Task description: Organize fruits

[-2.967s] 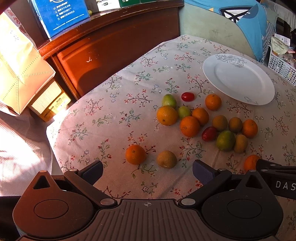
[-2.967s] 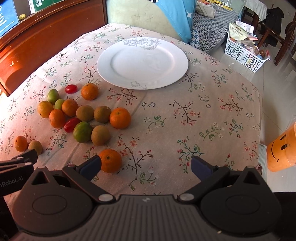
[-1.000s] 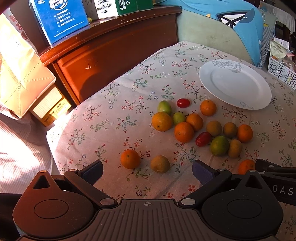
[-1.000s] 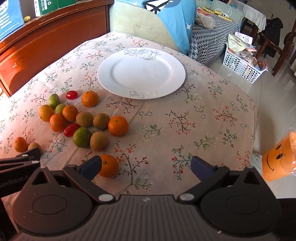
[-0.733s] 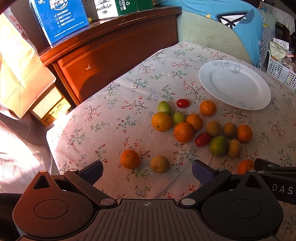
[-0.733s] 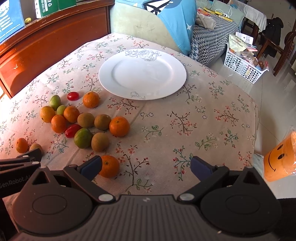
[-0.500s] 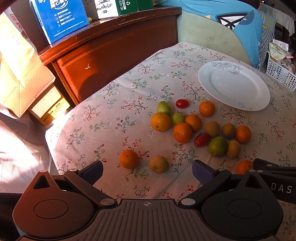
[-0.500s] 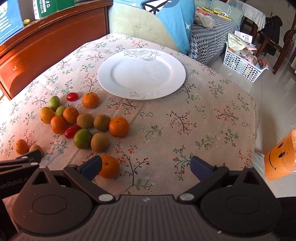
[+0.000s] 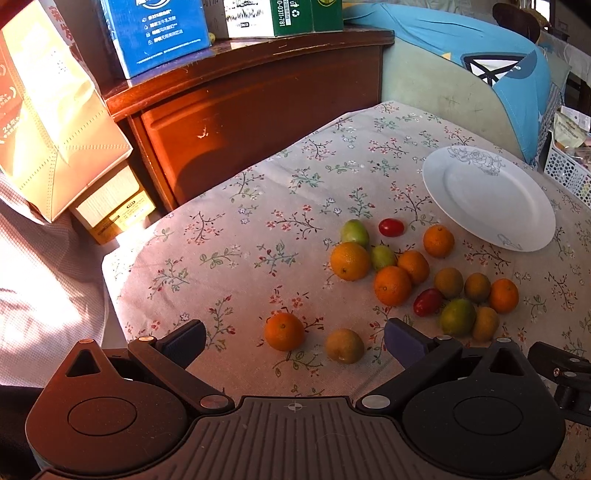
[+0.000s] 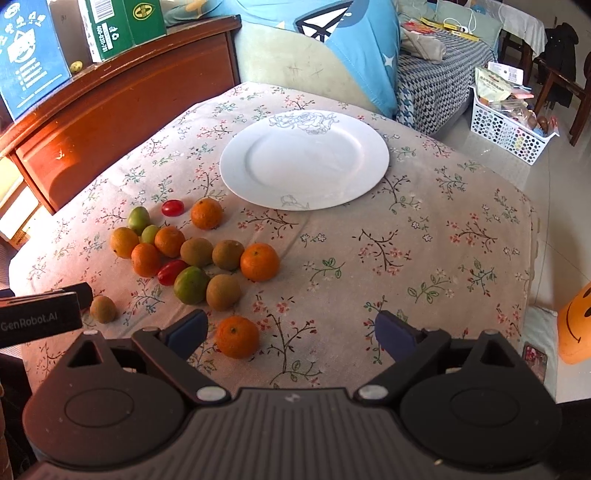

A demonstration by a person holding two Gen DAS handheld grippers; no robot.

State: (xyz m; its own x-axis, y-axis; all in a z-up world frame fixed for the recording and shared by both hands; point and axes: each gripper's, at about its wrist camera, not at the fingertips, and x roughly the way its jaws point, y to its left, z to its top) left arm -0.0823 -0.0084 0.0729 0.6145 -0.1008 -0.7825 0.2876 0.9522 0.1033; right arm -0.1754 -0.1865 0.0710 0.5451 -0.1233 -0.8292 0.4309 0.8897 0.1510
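Note:
Several oranges, brown kiwis, green fruits and two red tomatoes lie in a loose cluster [image 9: 413,273] on the floral tablecloth, also in the right wrist view [image 10: 192,251]. An empty white plate [image 9: 487,195] [image 10: 303,158] sits behind them. My left gripper [image 9: 293,341] is open and empty, with an orange [image 9: 284,331] and a kiwi [image 9: 344,346] just ahead between its fingers. My right gripper [image 10: 291,330] is open and empty, with a lone orange [image 10: 237,336] near its left finger.
A wooden cabinet [image 9: 258,107] with boxes [image 9: 159,33] stands behind the table. A sofa with a blue cushion [image 10: 354,40] is at the back. A white basket [image 10: 506,129] sits on the floor at right. The table edge drops off at right [image 10: 532,258].
Both grippers have drawn back and risen slightly, so the fruits and plate sit a little farther away. Nothing on the table has moved.

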